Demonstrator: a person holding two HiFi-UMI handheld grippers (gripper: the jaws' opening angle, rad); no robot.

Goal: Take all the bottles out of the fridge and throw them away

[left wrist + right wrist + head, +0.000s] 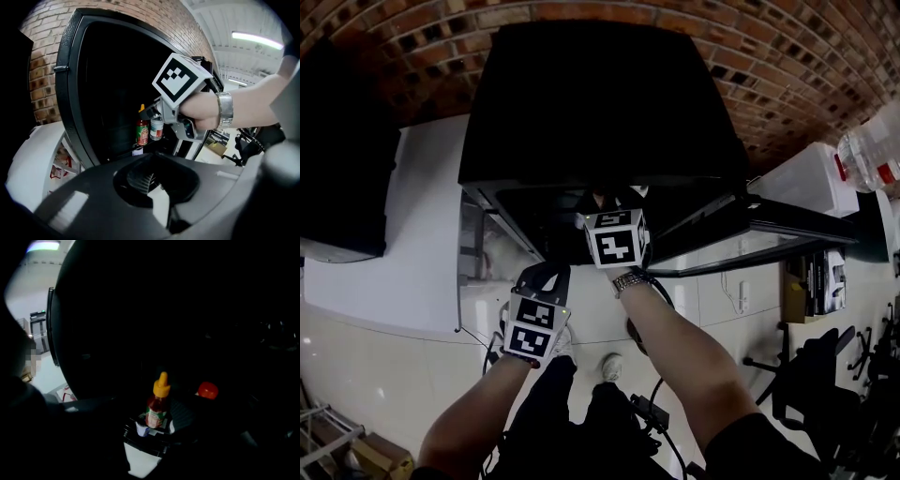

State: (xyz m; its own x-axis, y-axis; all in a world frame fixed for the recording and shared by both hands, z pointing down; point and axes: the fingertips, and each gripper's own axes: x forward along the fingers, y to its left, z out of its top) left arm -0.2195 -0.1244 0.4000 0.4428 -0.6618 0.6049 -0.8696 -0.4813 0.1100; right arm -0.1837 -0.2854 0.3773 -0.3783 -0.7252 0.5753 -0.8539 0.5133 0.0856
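Note:
A black fridge [591,103] stands on a white counter with its door [750,234] swung open to the right. Inside, a red sauce bottle [158,406] with a yellow cap stands upright. It also shows in the left gripper view as the sauce bottle [142,132], next to a white-labelled jar [157,129]. A red cap [207,390] shows behind it to the right. My right gripper [605,199] reaches into the fridge, and its jaws [149,111] sit at the bottle's top. The dark hides whether they touch it. My left gripper [546,275] hangs back below the fridge front, shut and empty.
A white counter [412,234] runs left of the fridge, with a black appliance [337,159] on it. A brick wall [769,56] is behind. Clear plastic bottles [872,155] and a white box [811,178] lie to the right. Office chairs [825,375] stand on the floor.

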